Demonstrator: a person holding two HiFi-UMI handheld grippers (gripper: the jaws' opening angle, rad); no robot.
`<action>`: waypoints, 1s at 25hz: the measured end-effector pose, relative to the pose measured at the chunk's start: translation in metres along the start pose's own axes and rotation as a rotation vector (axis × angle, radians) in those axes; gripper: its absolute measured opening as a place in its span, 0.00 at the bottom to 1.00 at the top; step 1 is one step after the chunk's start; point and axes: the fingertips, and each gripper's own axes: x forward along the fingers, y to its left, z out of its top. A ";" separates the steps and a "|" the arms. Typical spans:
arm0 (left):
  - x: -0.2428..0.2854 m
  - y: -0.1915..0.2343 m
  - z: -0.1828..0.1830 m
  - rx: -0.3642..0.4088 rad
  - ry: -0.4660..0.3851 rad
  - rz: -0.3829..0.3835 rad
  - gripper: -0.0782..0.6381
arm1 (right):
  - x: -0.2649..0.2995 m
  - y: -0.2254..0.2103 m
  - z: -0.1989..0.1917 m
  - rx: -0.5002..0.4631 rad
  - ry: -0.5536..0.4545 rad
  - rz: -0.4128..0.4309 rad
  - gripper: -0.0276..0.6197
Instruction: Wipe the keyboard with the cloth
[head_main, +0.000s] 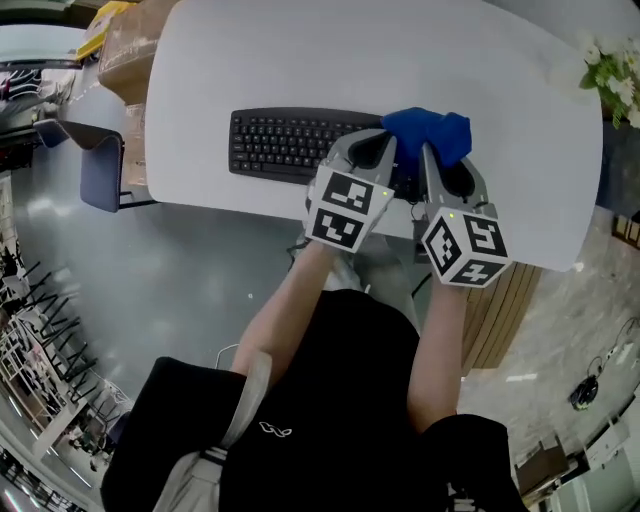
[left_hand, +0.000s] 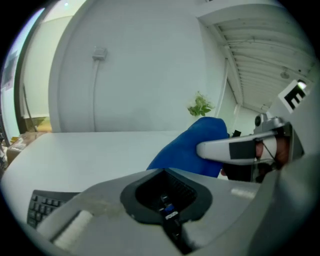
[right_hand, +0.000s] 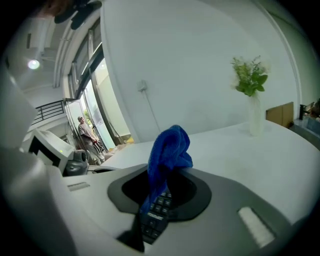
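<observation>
A black keyboard (head_main: 280, 142) lies on the white table (head_main: 300, 60). A bunched blue cloth (head_main: 428, 132) sits over the keyboard's right end. My right gripper (head_main: 440, 150) is shut on the cloth (right_hand: 170, 150), which rises out from between its jaws, with keyboard keys (right_hand: 157, 210) showing just below. My left gripper (head_main: 375, 140) hovers over the keyboard immediately left of the cloth, jaws shut with nothing between them. In the left gripper view the cloth (left_hand: 192, 145) stands ahead on the right, and the keyboard (left_hand: 42, 207) shows at lower left.
A vase of flowers (head_main: 610, 70) stands at the table's far right corner. Cardboard boxes (head_main: 125, 45) and a blue chair (head_main: 90, 160) are off the table's left end. A person (right_hand: 87, 132) stands far off by a doorway.
</observation>
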 end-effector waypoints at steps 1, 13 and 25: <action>-0.012 0.016 0.002 -0.017 -0.015 0.028 0.10 | 0.007 0.016 0.004 -0.010 -0.002 0.026 0.17; -0.162 0.206 -0.077 -0.200 -0.066 0.294 0.10 | 0.107 0.242 -0.065 -0.083 0.080 0.310 0.17; -0.190 0.255 -0.126 -0.250 -0.058 0.280 0.10 | 0.133 0.308 -0.127 -0.047 0.154 0.331 0.17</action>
